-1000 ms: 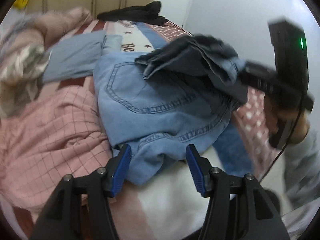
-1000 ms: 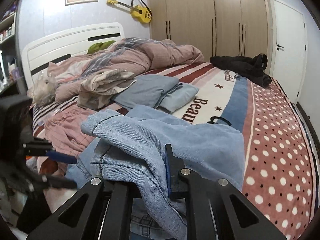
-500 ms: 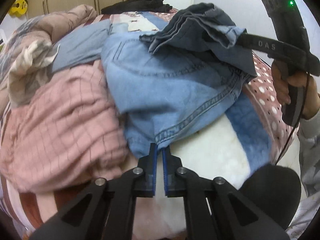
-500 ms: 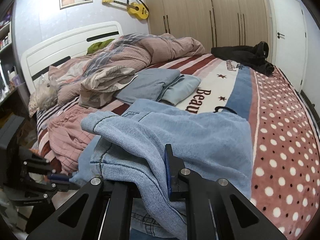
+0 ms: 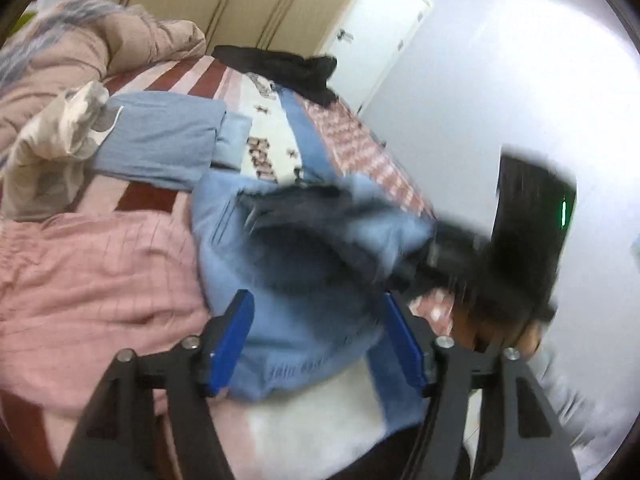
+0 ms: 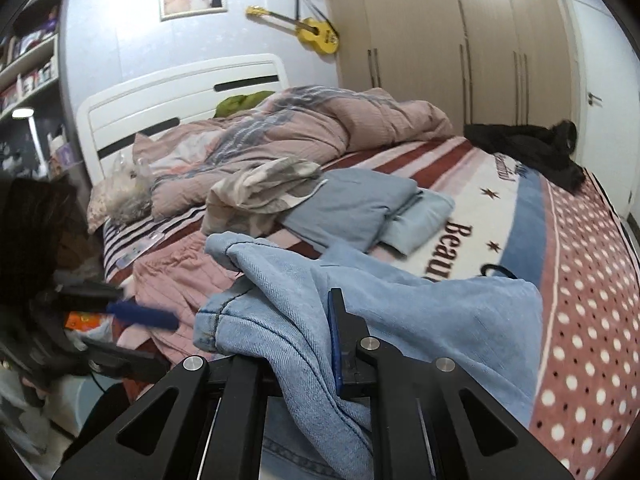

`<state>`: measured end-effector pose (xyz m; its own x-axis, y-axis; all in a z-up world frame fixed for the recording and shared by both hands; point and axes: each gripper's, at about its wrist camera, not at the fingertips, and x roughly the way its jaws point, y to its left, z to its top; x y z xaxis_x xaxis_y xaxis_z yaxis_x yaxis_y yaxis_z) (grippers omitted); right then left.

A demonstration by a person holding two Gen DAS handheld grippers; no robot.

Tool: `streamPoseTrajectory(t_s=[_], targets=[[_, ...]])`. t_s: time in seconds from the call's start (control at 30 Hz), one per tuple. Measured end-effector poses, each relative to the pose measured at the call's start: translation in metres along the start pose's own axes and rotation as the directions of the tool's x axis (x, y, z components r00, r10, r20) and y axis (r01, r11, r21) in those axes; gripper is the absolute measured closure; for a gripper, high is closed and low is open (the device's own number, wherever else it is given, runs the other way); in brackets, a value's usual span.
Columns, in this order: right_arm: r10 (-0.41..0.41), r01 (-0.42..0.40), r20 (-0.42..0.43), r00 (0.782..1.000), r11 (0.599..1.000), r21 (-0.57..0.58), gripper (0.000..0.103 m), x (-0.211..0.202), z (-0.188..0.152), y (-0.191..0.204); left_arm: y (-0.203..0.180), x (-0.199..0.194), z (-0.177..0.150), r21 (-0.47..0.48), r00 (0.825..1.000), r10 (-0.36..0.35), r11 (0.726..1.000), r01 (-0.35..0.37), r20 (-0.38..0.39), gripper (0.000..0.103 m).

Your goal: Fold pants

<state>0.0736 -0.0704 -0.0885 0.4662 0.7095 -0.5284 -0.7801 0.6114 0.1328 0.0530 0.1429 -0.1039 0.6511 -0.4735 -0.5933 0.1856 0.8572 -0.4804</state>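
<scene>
Gripping a thick fold of the light blue denim pants [image 6: 400, 320], the right tool [image 6: 304, 344] was clenched, its one visible blue-padded finger pressed into cloth that draped over and hid the other. Just ahead of that tool the denim rose in a soft ridge, then sloped down onto the bed with its plush blanket of red stripes, white lettering and polka dots [image 6: 580, 300].

The left tool [image 5: 316, 332] stood released, blue pads wide apart and holding nothing, with the near hem of the pants lying between and just beyond them. In this blurred view the garment ran away from the left tool toward the raised bunch held by the right tool [image 5: 452, 252]; its long axis seemed to lie roughly along that line, though motion smear made this uncertain. The left tool was nearer the free hem, so any further fold would likely depend on it closing there while the right tool carried its end across.

The denim looked heavy and twilled, with stitched seams, and would probably hold a crease yet sag where unsupported. Left of the pants lay a crumpled pink checked cloth [image 5: 92, 276], soft and thin. Farther out sat a neat stack of folded blue-grey fabric [image 6: 360, 208], a rumpled pink quilt [image 6: 320, 124] and a black garment [image 6: 528, 148].
</scene>
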Motion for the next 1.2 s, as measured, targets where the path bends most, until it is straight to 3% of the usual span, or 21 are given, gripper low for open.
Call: streamPoseTrajectory(t_s=[0.07,0.23,0.3,0.33,0.4,0.47,0.53,0.6,0.67,0.73,0.8,0.83,0.9,1.0,1.13,1.2], targets=[[0.019,-0.020,-0.042,0.999,1.000,-0.017,0.099,0.009,-0.007,0.006,0.006,0.010,0.005,-0.042,1.000,-0.016,0.999,0.016,-0.009,0.040],[0.018,-0.018,-0.193,0.981,1.000,0.000,0.092,0.043,-0.044,0.003,0.009,0.026,0.004,-0.060,0.999,0.035,0.997,-0.037,-0.031,0.040],[0.036,-0.033,-0.236,0.971,0.999,0.015,0.067,0.050,-0.057,0.001,0.009,0.032,0.004,-0.059,0.997,0.061,0.996,-0.063,-0.040,0.040],[0.049,-0.047,-0.243,0.969,0.999,0.015,0.061,0.050,-0.060,0.002,0.009,0.033,0.004,-0.056,0.996,0.076,0.995,-0.078,-0.039,0.040],[0.072,-0.075,-0.238,0.969,0.997,-0.004,0.047,0.041,-0.061,0.006,0.009,0.036,0.006,-0.053,0.994,0.107,0.993,-0.109,-0.034,0.040],[0.091,-0.099,-0.222,0.971,0.995,-0.028,0.047,0.024,-0.056,0.008,0.008,0.039,0.010,-0.054,0.991,0.134,0.989,-0.136,-0.027,0.040],[0.097,-0.106,-0.184,0.978,0.994,-0.037,0.045,0.000,-0.050,0.004,0.008,0.044,0.014,-0.052,0.983,0.180,0.982,-0.181,-0.024,0.033],[0.071,-0.075,-0.131,0.989,0.997,-0.025,0.034,-0.023,-0.044,-0.009,0.009,0.053,0.018,-0.056,0.971,0.238,0.969,-0.240,-0.031,0.028],[-0.014,0.015,-0.085,0.996,1.000,0.008,0.025,-0.044,-0.037,-0.034,0.010,0.065,0.020,-0.052,0.963,0.265,0.962,-0.268,-0.057,0.023],[-0.121,0.126,-0.096,0.988,0.991,0.044,0.025,-0.050,-0.037,-0.059,0.011,0.075,0.020,-0.037,0.949,0.306,0.950,-0.309,-0.074,0.020],[-0.200,0.220,-0.159,0.967,0.968,0.117,0.025,-0.046,-0.042,-0.092,0.012,0.089,0.019,-0.001,0.927,0.361,0.932,-0.363,-0.103,0.020],[-0.208,0.235,-0.182,0.961,0.961,0.148,0.025,-0.044,-0.047,-0.102,0.015,0.097,0.016,0.015,0.912,0.389,0.920,-0.390,-0.130,0.020],[-0.206,0.255,-0.224,0.953,0.942,0.217,0.025,-0.037,-0.059,-0.124,0.021,0.109,0.011,0.024,0.901,0.399,0.916,-0.401,-0.170,0.020],[-0.182,0.255,-0.266,0.947,0.928,0.273,0.025,-0.027,-0.082,-0.140,0.031,0.113,0.004,-0.003,0.915,0.359,0.931,-0.366,-0.186,0.020],[-0.107,0.190,-0.263,0.959,0.929,0.316,0.025,-0.015,-0.101,-0.143,0.035,0.117,0.003,-0.033,0.940,0.261,0.961,-0.274,-0.218,0.020],[-0.003,0.091,-0.243,0.970,0.932,0.350,0.030,-0.008,-0.101,-0.142,0.035,0.121,0.003,-0.023,0.942,0.246,0.966,-0.258,-0.228,0.020]])
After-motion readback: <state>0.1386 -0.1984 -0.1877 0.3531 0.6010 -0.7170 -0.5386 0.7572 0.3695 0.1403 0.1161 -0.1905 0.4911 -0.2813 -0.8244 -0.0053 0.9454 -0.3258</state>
